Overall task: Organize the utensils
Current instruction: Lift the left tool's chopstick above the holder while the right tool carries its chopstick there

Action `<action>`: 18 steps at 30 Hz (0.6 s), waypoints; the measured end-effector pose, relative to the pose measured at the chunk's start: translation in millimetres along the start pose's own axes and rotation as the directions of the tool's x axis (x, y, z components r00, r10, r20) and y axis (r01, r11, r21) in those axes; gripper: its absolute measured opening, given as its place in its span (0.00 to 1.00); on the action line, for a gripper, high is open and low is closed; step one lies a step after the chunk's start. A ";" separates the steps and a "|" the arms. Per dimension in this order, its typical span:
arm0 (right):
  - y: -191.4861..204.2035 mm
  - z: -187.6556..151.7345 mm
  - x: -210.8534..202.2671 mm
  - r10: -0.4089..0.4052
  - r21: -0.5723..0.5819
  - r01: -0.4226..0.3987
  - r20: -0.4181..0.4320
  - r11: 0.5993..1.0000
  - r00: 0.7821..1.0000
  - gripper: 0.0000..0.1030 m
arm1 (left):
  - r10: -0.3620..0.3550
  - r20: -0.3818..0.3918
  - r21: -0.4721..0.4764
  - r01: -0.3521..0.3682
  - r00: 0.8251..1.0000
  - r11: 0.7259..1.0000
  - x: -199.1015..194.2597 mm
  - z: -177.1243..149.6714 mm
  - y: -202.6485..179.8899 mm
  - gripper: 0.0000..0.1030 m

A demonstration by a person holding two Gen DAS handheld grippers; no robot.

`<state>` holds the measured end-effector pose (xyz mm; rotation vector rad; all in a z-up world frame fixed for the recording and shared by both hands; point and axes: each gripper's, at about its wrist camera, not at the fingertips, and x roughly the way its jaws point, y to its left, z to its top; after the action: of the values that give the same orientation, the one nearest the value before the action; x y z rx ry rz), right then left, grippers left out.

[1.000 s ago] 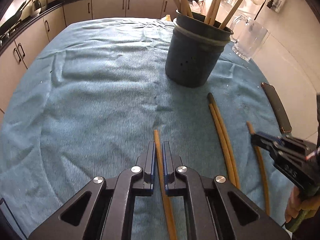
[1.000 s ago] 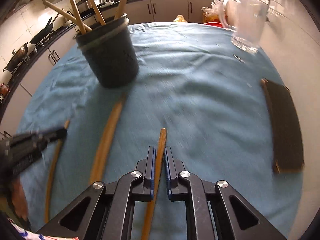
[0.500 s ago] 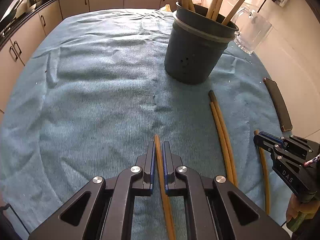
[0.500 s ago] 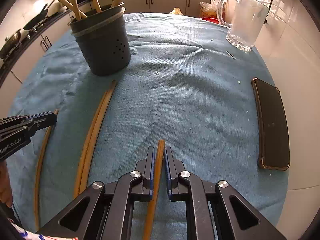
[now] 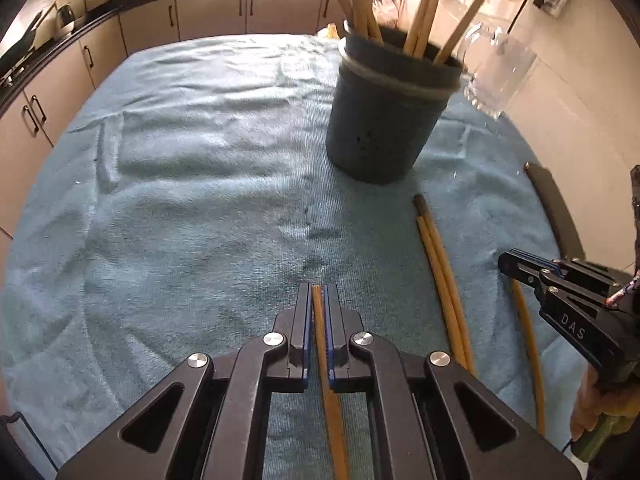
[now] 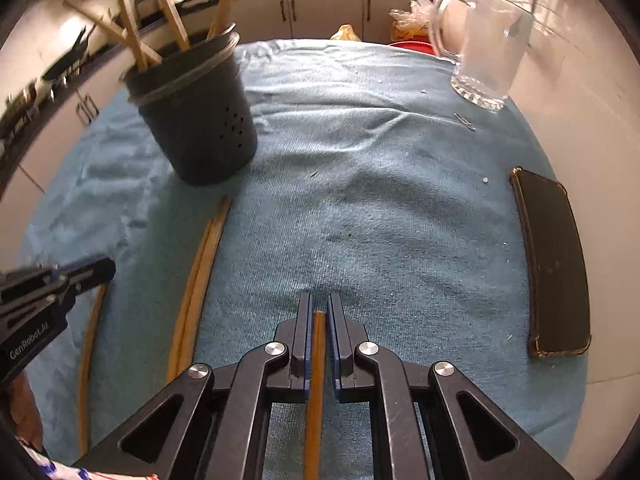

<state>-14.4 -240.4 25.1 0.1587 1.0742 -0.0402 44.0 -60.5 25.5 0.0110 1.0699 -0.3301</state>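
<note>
Two grippers each pinch one chopstick. The left gripper is clamped on a thin yellow stick that runs back between its arms; the right gripper is clamped on a browner stick the same way. Both point steeply down over the cloth.

The step in hand looks like the carry: both sticks are gripped, neither is yet in the holder. That dark, round, tapering cup, with small holes in its wall and a pale band under the rim, stands upright ahead of both grippers, with several wooden sticks already leaning out of it. Next, I judge, each stick must be tipped more upright and its end brought over the rim, threading between those already there without knocking the cup.

A pair of chopsticks lies side by side on the cloth between the grippers, and a single one beside the right gripper. The cloth is blue, ribbed and rumpled. Farther off stand a clear glass mug and a flat black phone.
</note>
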 end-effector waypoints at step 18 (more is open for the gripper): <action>-5.3 -21.5 -132.4 0.057 0.039 -0.076 0.368 0.996 0.928 0.07 | -0.024 0.350 0.042 0.010 0.937 0.999 -145.5 -25.5 -21.6 0.05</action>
<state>-96.9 -248.4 130.7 0.2254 0.6932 -0.0354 -47.1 -38.9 141.7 -0.0214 0.7092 -0.3532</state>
